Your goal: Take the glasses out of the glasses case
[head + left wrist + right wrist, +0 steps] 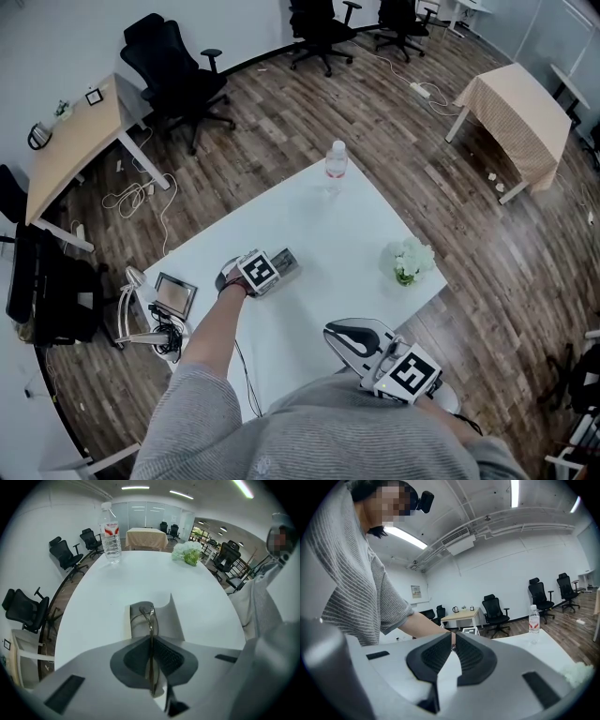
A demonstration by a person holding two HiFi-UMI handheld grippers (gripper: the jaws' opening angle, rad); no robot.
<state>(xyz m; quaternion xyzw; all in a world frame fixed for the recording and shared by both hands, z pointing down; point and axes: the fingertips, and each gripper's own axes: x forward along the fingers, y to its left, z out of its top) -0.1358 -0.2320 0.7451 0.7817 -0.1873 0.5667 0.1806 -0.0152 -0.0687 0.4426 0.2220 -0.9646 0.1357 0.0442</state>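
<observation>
Where the left claw point(151, 641) points steeply down at the white tabletop point(140, 578), its pads are clenched on the thin frame of the glasses point(150, 618). The glasses' far end sits over the open grey case point(138, 631). Farther right, the right claw point(453, 641) is closed and empty by the near edge.

1. The left arm point(211, 333) reaches forward over the worktop point(347, 225).
2. The left gripper point(151, 641) points steeply down, jaws clamped on the thin frame of the glasses point(150, 618).
3. The right gripper point(349, 337) is held close to the body, roughly level, jaws together and empty.
</observation>
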